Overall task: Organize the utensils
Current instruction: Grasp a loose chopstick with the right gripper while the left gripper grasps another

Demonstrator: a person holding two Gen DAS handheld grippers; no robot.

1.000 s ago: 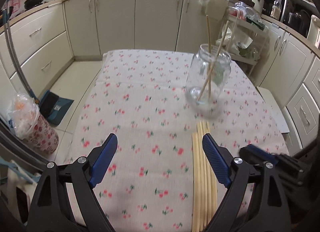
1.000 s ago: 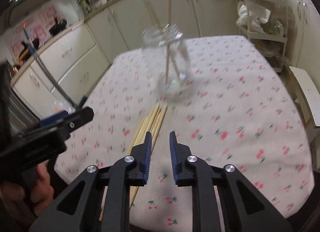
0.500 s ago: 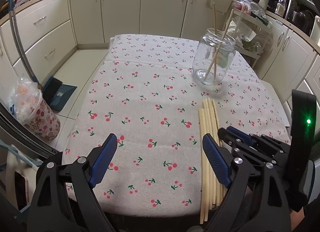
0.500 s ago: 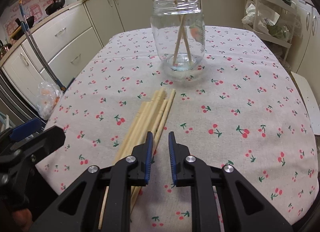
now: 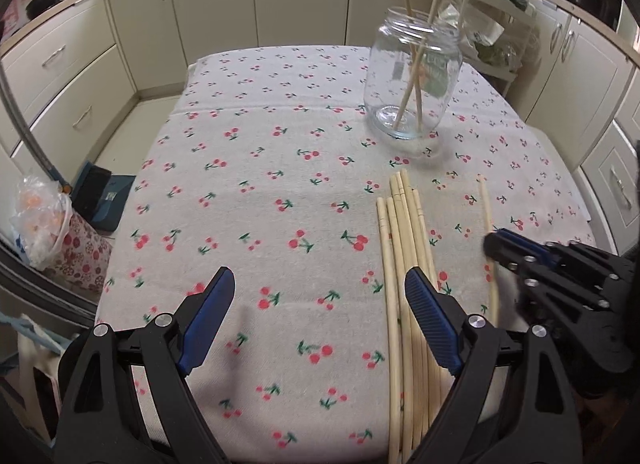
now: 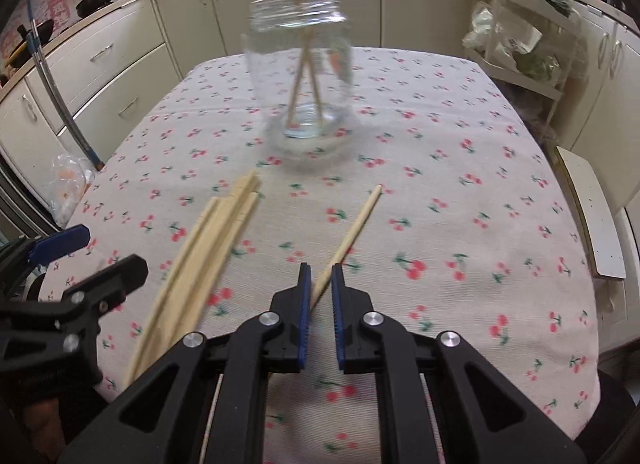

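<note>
One chopstick (image 6: 352, 229) sits between the right gripper's (image 6: 319, 284) closing jaws; left gripper (image 5: 316, 304) spread.

Cloth (image 5: 280, 167) left of the chopstick bundle (image 5: 404, 248) lies open (jar (image 5: 414, 75) beyond).

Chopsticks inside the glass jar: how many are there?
2. Both chopsticks stand crossed inside the jar, their tops leaning out over its rim. More lie on the tablecloth, outside the jar.
</note>
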